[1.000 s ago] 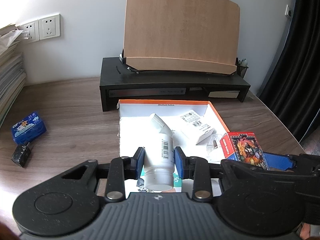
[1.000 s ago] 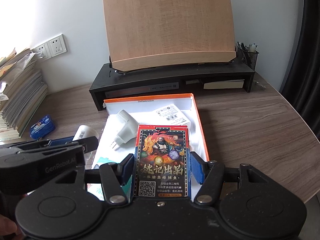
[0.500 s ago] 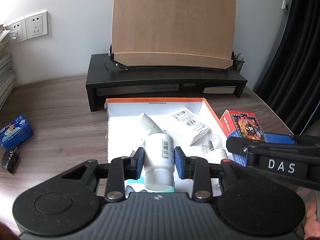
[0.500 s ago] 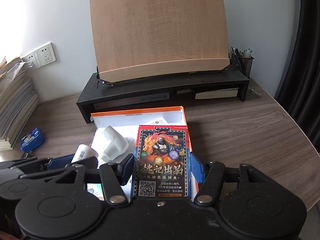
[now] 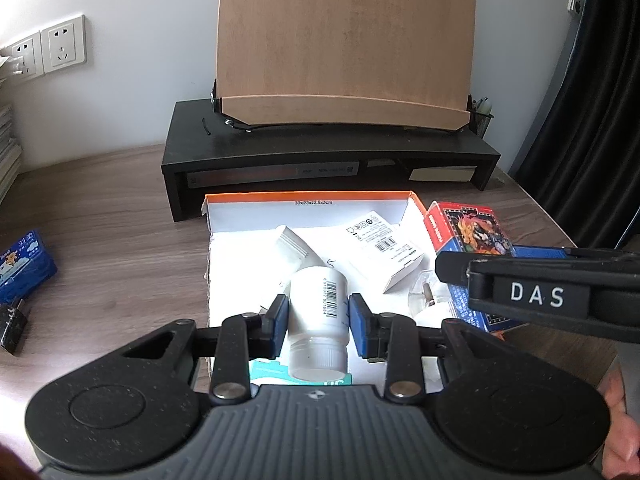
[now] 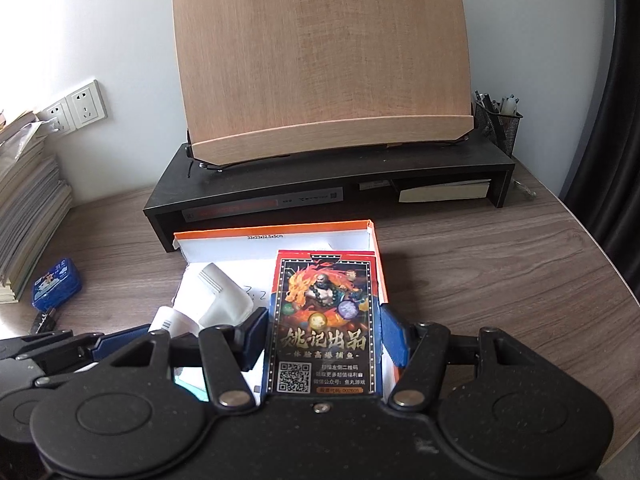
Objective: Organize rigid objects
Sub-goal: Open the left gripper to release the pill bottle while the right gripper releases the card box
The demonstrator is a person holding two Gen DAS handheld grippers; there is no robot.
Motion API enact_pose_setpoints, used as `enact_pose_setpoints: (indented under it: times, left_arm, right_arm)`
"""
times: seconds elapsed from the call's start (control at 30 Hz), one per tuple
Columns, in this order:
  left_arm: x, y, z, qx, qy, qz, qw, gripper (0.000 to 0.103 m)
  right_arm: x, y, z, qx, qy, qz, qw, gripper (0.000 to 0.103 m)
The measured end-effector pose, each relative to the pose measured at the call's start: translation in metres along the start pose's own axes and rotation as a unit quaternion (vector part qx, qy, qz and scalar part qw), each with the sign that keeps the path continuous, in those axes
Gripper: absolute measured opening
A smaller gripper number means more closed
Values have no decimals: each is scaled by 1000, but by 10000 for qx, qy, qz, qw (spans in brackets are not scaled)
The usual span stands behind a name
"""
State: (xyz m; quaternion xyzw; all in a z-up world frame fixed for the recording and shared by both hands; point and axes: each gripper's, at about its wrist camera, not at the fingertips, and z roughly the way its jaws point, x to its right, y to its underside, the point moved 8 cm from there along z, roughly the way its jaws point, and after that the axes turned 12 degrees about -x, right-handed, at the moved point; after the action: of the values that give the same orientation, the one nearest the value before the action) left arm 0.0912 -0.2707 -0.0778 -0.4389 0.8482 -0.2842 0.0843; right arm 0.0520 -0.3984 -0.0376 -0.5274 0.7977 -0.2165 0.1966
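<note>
Left wrist view, going left to right: blue rectangular tin point(image 5: 25, 265) is lying on the brown wood-grain table point(image 5: 120, 208), well apart from the shallow white cardboard box with orange rim point(image 5: 308, 197). Left claw point(image 5: 319, 314) is gripping a white plastic pill bottle with barcode label point(image 5: 319, 308), cap toward camera, hanging over the box's near part. White labelled carton point(image 5: 384, 246) is lying inside the box. Right claw point(image 6: 325, 334) is clamping a red-and-blue card pack with dragon artwork point(image 6: 325, 320), upright face to the camera, sitting over the box's right edge.
</note>
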Motion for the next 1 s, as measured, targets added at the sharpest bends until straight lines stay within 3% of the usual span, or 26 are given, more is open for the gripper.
enact_pose_setpoints:
  times: [0.77, 0.97, 1.0]
  left_arm:
    - [6, -6, 24, -179, 83, 48, 9998, 33]
    - [11, -8, 27, -170, 97, 86, 9998, 33]
    - [12, -8, 28, -171, 97, 101, 9998, 33]
  right_arm:
    - [1, -36, 55, -352, 37, -191, 9992, 72]
    - [3, -52, 62, -166, -2, -198, 9997, 73]
    - [3, -55, 60, -88, -14, -209, 9997, 78]
